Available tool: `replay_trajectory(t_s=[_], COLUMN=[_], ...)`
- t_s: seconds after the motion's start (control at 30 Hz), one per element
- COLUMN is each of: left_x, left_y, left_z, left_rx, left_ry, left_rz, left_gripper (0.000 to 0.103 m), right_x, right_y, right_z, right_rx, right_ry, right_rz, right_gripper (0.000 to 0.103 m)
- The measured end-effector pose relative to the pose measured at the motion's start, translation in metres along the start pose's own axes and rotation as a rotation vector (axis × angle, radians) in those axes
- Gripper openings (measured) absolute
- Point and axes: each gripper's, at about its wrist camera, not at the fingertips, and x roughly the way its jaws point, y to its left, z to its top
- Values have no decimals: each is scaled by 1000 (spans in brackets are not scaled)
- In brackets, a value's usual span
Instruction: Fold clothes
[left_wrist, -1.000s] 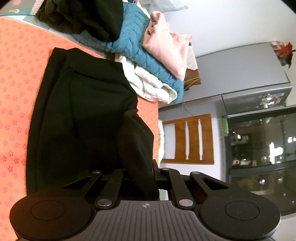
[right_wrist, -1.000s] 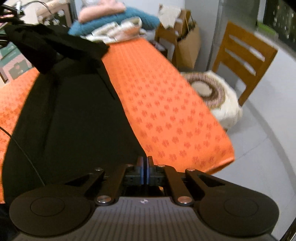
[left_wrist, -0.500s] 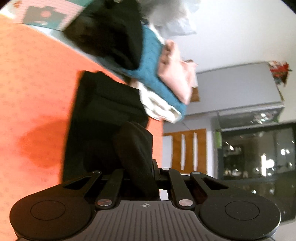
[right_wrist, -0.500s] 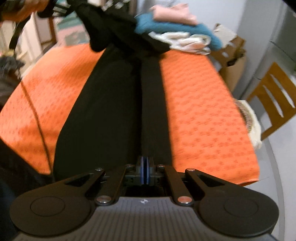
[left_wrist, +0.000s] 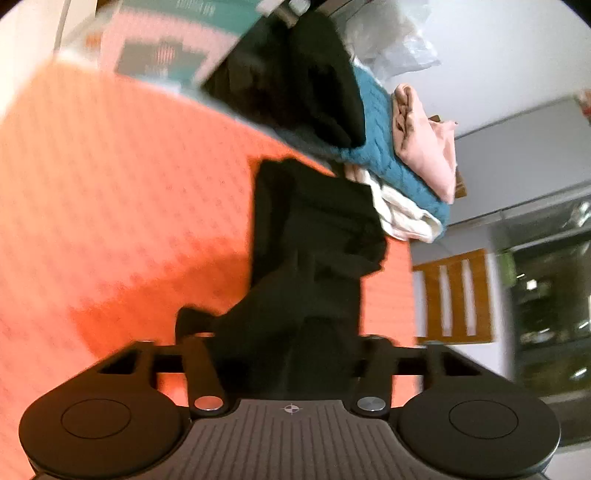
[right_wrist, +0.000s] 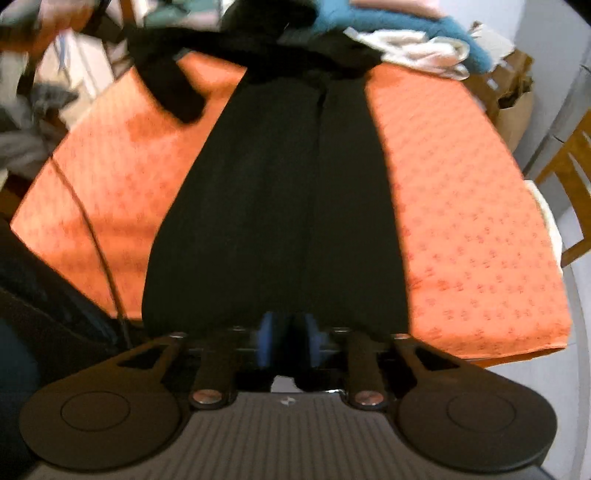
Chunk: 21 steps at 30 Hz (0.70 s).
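Note:
A black garment (right_wrist: 280, 206) lies lengthwise on the orange patterned tablecloth (right_wrist: 461, 206), its near hem at my right gripper (right_wrist: 289, 341). The blue pads (right_wrist: 266, 341) stand a little apart, open, with the hem loose between them. In the left wrist view the same black garment (left_wrist: 317, 236) lies on the tablecloth (left_wrist: 110, 206). My left gripper (left_wrist: 291, 343) has its linkage spread open, and a fold of the black cloth (left_wrist: 280, 332) drapes between the jaws. That lifted fold shows in the right wrist view (right_wrist: 173, 81) at the far left.
A pile of clothes stands at the table's far end: a black item (left_wrist: 306, 85), a teal knit (left_wrist: 388, 147), a pink garment (left_wrist: 424, 136) and white cloth (left_wrist: 402, 214). A wooden chair (right_wrist: 569, 173) stands right of the table. A cardboard box (right_wrist: 513, 99) is behind.
Both grippers were shut on the black garment and have opened. The left gripper moved across the table with its fold; the right view swung until the garment runs straight ahead.

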Motion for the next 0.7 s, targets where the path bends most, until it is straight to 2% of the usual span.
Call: replay_trajectory(t_s=[0.1,0.27,0.37,0.53,0.57,0.63,0.67,0.7], left_x=[-6,-3,0,3,3,2,1,0], left_y=[-4,-21,-34,-27,-23,-14,-9,-5], left_z=[3,5,6,17,20,25,27,29], left_rx=[81,207,262,191,167,119,94,72], left_ry=[-31,-67,-93,-98,-99,-101,-103,-105], left_rz=[37,74,75,54,50,40,35,29], left_gripper=[69,78,87,92,92,92,92,92], right_x=[-14,-5,7,25,25,24,22,19], right_y=[-26,-74,-90,-104,-105,-106,-105,-104], right_z=[-3,-26,-39,-57,-60,-63,-66,-69], right_rx=[112,327,404,497,510,530,535,539], right_ry=[-36,-26,-18,-12,-18,-18,-18,-18], right_rz=[-37,-119,-81,12,26,53,56,59], right_gripper=[34,35,43,48,47,23,19,10])
